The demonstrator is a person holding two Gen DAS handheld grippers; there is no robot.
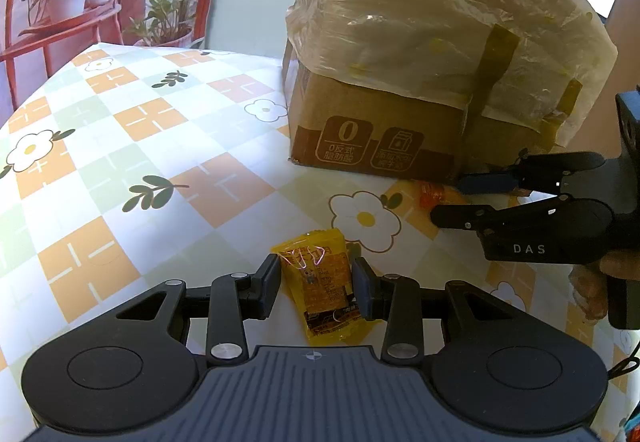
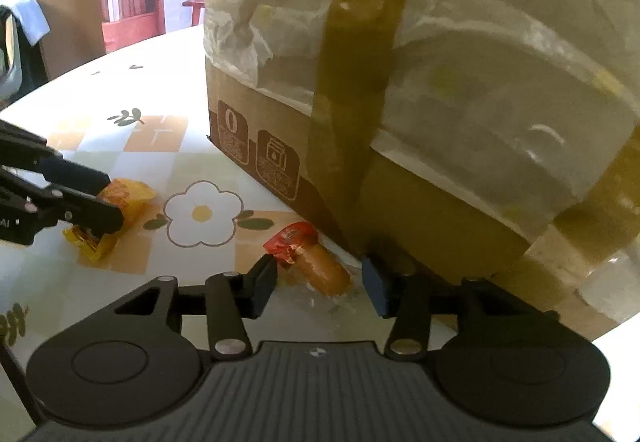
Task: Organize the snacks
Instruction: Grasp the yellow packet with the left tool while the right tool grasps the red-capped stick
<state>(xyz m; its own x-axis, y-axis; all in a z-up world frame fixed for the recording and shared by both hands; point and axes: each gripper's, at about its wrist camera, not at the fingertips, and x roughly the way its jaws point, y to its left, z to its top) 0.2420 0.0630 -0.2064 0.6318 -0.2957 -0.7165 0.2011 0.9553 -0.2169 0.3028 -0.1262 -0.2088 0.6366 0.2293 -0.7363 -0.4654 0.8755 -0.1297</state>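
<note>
Through the left wrist we see our left gripper (image 1: 317, 284) clamped on a yellow packet (image 1: 322, 282) on the table (image 1: 120, 161). Only the right wrist shows the sausage (image 2: 316, 262) lying loose between our right gripper (image 2: 320, 284)'s parted fingers, beside the box (image 2: 400, 181).

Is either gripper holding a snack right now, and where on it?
Left gripper pinches the yellow plastic snack packet across its middle. Right gripper is open around the red-topped sausage snack.
</note>
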